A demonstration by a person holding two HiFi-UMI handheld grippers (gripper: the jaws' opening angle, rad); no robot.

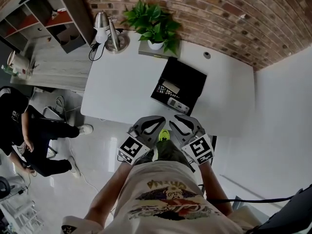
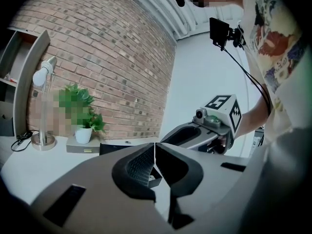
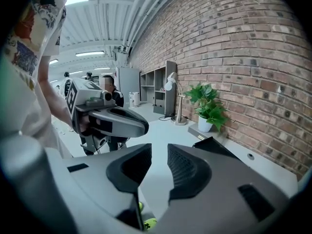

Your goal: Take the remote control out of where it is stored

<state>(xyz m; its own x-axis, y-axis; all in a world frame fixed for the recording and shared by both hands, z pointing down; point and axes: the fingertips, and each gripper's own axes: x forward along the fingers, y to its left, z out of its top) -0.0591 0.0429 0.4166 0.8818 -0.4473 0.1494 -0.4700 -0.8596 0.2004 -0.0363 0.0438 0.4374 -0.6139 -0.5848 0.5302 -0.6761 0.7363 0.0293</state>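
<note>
A black box lies open on the white table, near its front edge. Inside it lie a grey remote control and a dark keypad device. Both grippers hang side by side just in front of the table's edge, below the box in the head view. My left gripper has its jaws together with nothing between them. My right gripper stands open with a narrow empty gap. In the right gripper view the box's raised lid shows just beyond the jaws.
A potted plant on a grey block and a desk lamp stand at the table's back by the brick wall. A shelf unit is at far left. A person sits on the floor side, left of the table.
</note>
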